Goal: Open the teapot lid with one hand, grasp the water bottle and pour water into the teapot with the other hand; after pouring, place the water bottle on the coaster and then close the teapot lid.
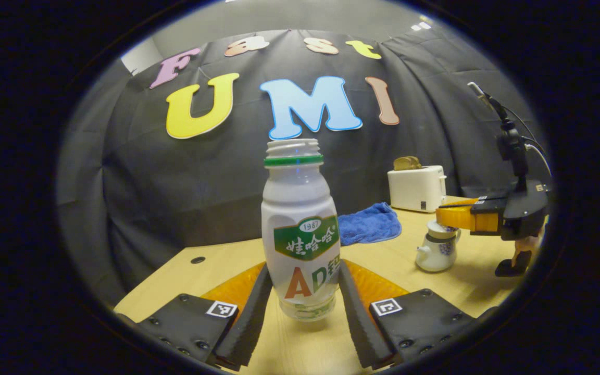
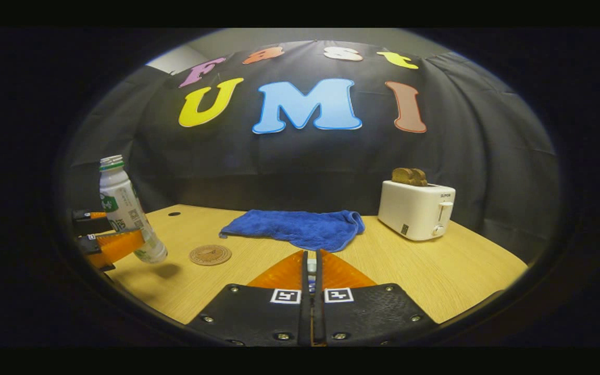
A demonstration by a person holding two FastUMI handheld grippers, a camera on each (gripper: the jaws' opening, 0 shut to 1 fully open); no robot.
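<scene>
An uncapped white water bottle [image 1: 300, 229] with a green label stands between the fingers of my left gripper [image 1: 305, 273], which is shut on its lower body. In the right gripper view the bottle [image 2: 125, 208] hangs tilted a little above the table at the far left, its shadow beneath it. A round cork coaster [image 2: 210, 254] lies just right of it. The white teapot [image 1: 435, 252] with blue pattern stands at the right. My right gripper [image 1: 446, 216] is at its top. My right gripper [image 2: 311, 256] is shut on a small white-and-blue piece, the lid's knob.
A blue towel [image 2: 300, 226] lies crumpled at the back of the wooden table [image 2: 425, 281]. A white toaster [image 2: 417, 208] holding bread stands at the back right. A small dark hole [image 2: 174, 213] marks the tabletop's far left.
</scene>
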